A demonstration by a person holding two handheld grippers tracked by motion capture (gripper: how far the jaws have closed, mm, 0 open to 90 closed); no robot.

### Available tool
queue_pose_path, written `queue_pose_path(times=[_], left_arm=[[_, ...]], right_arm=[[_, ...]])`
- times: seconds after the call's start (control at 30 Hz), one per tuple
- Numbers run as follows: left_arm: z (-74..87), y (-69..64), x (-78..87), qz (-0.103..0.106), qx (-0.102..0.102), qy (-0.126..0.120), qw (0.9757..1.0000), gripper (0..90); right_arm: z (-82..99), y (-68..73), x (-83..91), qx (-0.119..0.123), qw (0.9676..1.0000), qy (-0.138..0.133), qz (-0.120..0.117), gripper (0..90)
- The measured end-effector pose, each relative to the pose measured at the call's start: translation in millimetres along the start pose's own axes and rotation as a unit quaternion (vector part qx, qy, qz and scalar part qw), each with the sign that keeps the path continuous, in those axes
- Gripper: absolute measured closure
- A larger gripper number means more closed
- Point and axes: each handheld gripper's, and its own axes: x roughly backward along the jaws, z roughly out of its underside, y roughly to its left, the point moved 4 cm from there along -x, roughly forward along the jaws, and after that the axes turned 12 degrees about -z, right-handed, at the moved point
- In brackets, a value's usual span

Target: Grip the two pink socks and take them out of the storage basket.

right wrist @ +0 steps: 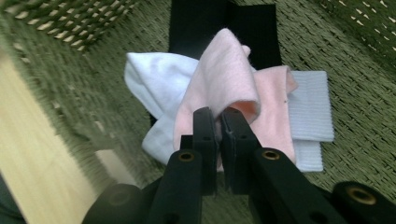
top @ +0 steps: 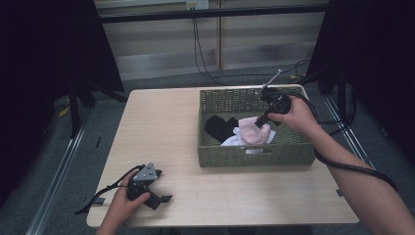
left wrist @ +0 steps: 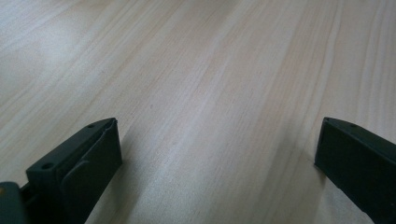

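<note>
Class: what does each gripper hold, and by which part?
The right gripper pinches the pink sock at a raised fold. The left gripper holds nothing.

The basket [top: 254,152] was a dull olive green, woven in a tight criss-cross. Inside lay a pale pink sock [right wrist: 224,84], a white one [right wrist: 159,79] with a ribbed cuff, and a plain black one [top: 218,126]. The table [top: 161,127] was light wood with fine streaked grain. Both grippers had black jaws.

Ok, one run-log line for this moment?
right gripper: shut on pink sock, in basket | left gripper: open, on table | white, black socks beneath
</note>
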Motion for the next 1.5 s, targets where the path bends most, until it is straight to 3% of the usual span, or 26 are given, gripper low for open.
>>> queue_pose_path(times=[0.47, 1.5], left_arm=[[0.0, 0.1, 0.2, 0.001, -0.001, 0.001, 1.0, 0.0], [0.0, 0.1, 0.2, 0.001, -0.001, 0.002, 1.0, 0.0]], right_arm=[[-1.3, 20.9, 39.5, 0.023, 0.9997, -0.002, -0.001, 84.7], [6.5, 59.3, 90.1, 0.059, 0.9981, 0.005, -0.021, 84.5]])
